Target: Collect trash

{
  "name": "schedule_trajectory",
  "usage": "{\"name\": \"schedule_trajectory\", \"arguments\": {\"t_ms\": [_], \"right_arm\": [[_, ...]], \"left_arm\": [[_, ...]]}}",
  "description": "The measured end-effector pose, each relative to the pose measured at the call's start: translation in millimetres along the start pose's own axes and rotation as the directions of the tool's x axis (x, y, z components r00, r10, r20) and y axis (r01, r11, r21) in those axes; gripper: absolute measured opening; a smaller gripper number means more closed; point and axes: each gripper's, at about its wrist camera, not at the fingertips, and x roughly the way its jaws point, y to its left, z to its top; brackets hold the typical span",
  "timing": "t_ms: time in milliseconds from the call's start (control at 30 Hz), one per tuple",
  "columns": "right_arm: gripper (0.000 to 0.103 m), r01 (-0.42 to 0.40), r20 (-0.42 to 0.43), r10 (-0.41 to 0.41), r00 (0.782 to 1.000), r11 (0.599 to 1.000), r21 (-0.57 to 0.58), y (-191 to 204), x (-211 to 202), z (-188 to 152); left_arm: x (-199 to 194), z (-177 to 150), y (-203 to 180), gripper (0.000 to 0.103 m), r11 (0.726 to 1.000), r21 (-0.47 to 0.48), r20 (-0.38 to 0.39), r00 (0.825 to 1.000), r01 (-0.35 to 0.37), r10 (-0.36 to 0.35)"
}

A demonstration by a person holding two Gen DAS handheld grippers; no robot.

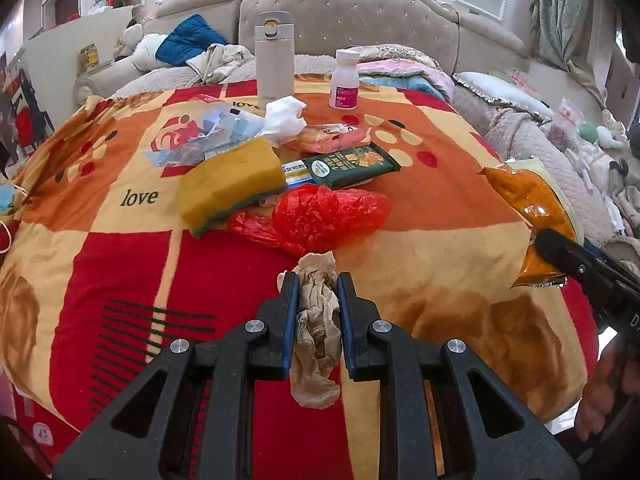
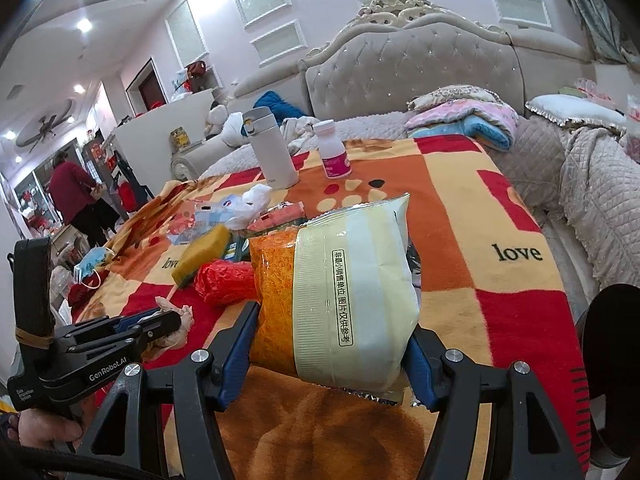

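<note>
Left claw (image 1: 318, 280) pinches a crumpled tissue (image 1: 316, 320) just over the blanket (image 1: 120, 264). Right claw (image 2: 332, 344) squeezes a snack bag (image 2: 344, 292), held up near the red bag (image 1: 320, 216) & sponge (image 1: 228, 184).

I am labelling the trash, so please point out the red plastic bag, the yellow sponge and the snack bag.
red plastic bag (image 1: 320, 216): left wrist view, crumpled middle.
yellow sponge (image 1: 228, 184): left wrist view, top face.
snack bag (image 2: 352, 292): right wrist view, pale back panel.

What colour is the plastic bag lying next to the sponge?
The plastic bag is red, clearest in the left wrist view.
</note>
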Motion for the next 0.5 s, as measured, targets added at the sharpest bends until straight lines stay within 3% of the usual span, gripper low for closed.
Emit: {"name": "schedule_trajectory", "arguments": {"t_ms": [500], "right_arm": [[0.064, 0.006, -0.013, -0.006, 1.0, 1.0, 0.005, -5.4, -2.3, -1.5]], "left_arm": [[-0.1, -0.9, -6.3, 0.017, 1.0, 0.016, -0.008, 1.0, -0.009, 0.009]]}}
